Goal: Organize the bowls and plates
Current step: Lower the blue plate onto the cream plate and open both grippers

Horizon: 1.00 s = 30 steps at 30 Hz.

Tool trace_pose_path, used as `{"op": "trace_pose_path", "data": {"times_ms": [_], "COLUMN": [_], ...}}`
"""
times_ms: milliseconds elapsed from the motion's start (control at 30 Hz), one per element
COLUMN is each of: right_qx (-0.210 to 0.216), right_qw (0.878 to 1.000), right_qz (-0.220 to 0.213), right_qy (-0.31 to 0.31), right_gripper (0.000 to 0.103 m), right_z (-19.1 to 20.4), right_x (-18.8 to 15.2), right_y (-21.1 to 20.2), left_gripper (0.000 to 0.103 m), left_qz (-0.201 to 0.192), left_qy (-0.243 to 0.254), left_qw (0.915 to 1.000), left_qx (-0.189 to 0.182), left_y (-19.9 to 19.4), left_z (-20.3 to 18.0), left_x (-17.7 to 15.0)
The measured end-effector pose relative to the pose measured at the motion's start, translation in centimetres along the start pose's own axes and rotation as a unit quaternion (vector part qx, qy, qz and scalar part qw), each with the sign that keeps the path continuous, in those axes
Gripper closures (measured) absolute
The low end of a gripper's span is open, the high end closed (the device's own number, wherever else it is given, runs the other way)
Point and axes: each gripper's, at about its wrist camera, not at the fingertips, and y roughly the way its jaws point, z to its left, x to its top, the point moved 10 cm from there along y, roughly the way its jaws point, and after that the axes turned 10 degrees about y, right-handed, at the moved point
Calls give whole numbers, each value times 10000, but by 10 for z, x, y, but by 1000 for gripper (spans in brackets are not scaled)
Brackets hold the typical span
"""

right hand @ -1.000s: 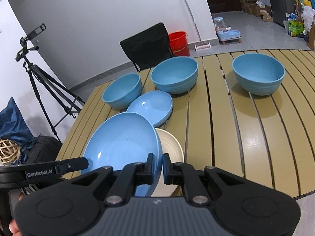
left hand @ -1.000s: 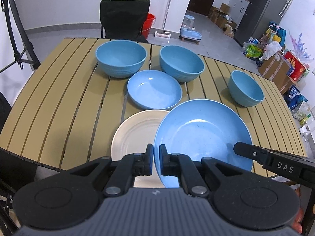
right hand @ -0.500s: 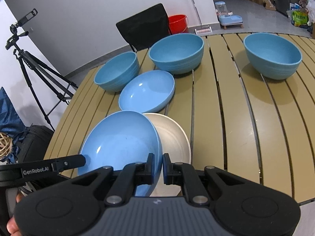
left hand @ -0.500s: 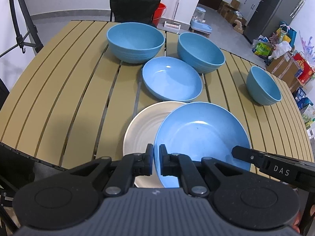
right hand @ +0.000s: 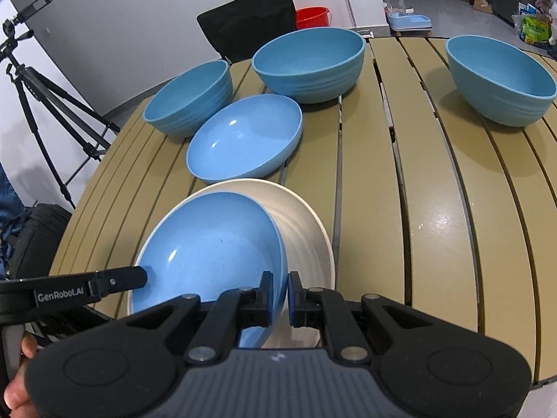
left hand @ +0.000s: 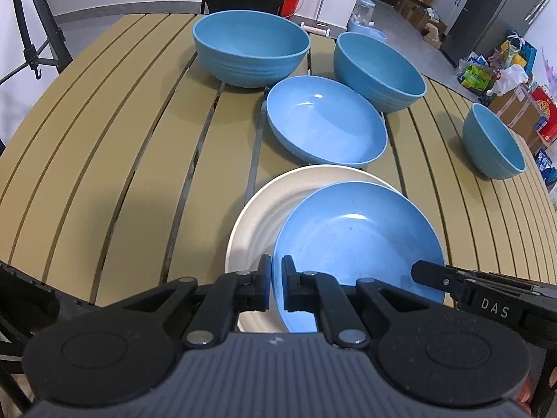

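Two hand-held grippers carry one blue plate over a cream plate.

Left wrist view: the left hand-held gripper (left hand: pixel 276 280) pinches the blue plate (left hand: pixel 358 240) above the cream plate (left hand: pixel 264 209) on the desk (left hand: pixel 104 174); three bowls and one more blue plate (four dishes) stand beyond.
Right wrist view: the right hand-held gripper (right hand: pixel 280 296) pinches the opposite rim.
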Motion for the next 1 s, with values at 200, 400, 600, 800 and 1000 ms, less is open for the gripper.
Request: {"op": "trace_pose_path", "data": {"times_ms": [200,400,600,800,1000], "right_qx": [-34,-92,-90,-54,16], "right_qw": [9999,9999,9998,9998,10000], "right_qz": [74,83,120,145,44], "right_qy": [-63,-105,-98,-83,-59], "right_gripper": [95,95,95,95,89], "right_z": [0,-3,-4,-5,-5], "right_x": [-3,-3,-3,-2,1], "right_y": [10,15,18,19,12], "left_gripper": [96,96,96,96,94], "left_qz": [-74,-46,-49,-56,-303], "left_qy": [21,27,62,29,45], "left_qw": [10000,10000,10000,10000,9994], "left_qx": [56,30,57,69,157], "left_y": [3,7,9,12,-1], "left_z": [2,1,0,-1,0], "left_x": [0,-1,-1,-4,4]}}
